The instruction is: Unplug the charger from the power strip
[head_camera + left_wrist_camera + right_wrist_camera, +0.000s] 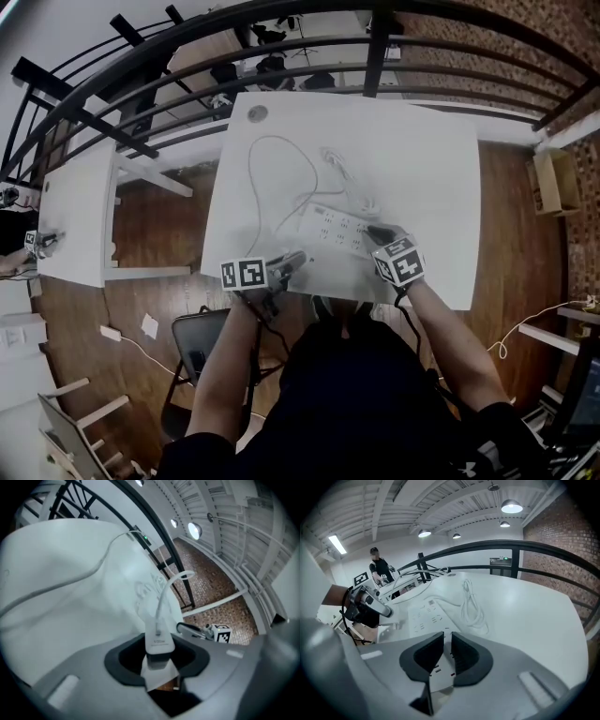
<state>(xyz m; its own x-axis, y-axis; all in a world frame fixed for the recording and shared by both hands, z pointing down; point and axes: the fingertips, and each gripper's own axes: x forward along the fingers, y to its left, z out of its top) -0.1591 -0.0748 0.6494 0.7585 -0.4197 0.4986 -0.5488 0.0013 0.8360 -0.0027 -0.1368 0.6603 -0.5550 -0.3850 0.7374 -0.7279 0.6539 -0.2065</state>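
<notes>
The white charger [159, 641] sits clamped between the jaws of my left gripper [158, 657], off the strip, its thin white cable [164, 592] arching up and away. In the head view my left gripper [293, 262] is near the table's front edge, just left of the white power strip [336, 228]. My right gripper [378, 232] rests over the strip's right end. In the right gripper view its jaws [446, 653] stand close together with a narrow gap, and the power strip [425, 616] lies beneath them, not pinched.
The white table [431, 169] carries a coiled white cable [342, 173] behind the strip and the strip's looping lead [272, 155]. A black railing [309, 42] bounds the far side. A dark chair [195, 345] stands front left, and a person [377, 566] stands far off.
</notes>
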